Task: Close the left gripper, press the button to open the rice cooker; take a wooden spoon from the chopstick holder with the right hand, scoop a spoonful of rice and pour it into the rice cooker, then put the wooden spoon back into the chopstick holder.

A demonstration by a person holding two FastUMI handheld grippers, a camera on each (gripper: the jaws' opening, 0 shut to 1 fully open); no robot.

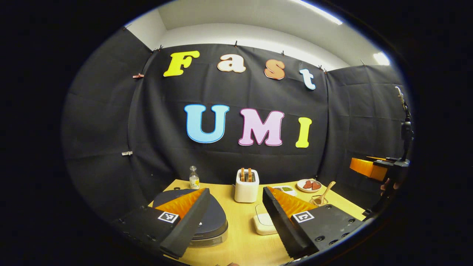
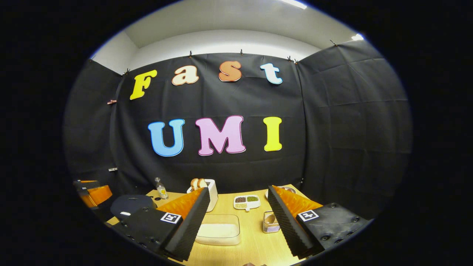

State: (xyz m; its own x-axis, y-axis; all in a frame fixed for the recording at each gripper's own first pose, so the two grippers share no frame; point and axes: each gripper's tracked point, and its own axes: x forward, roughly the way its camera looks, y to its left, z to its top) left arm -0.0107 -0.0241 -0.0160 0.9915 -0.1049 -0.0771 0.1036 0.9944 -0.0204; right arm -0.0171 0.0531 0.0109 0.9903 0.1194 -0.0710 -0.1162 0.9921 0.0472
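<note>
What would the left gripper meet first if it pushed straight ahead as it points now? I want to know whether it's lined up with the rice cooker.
Probably the white toaster between its open fingers, though depth is unclear. The rice cooker sits off-line, behind the left gripper's left finger.

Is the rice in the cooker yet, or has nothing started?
Nothing looks done yet. The rice cooker has its lid down. The left hand-held gripper is open above the table, not yet shut for pressing the button. The wooden spoon sits in its holder; the right hand-held gripper is open and empty. Every step is left.
</note>
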